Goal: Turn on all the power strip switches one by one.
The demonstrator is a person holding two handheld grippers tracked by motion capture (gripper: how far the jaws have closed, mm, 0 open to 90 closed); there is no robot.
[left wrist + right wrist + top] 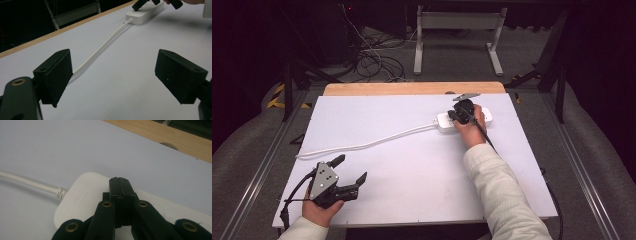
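Observation:
A white power strip (443, 120) lies at the far right of the white table top (412, 175). Its white cable (367, 145) runs left across the board. My right gripper (456, 115) is shut, and its joined tips (119, 185) sit on top of the strip (80, 200) near the cable end (60, 192), with nothing between them. My left gripper (349, 170) is held open near the front left corner with nothing in it. Between its wide-apart jaws (120, 80) I see the cable (100, 50) leading to the strip (145, 15) and the right gripper (139, 4).
A wooden strip (412, 88) borders the table's far edge. Behind it stand a grey metal frame (459, 22) and loose cables (377, 60) on the floor. Metal rails (262, 165) run along both sides of the table.

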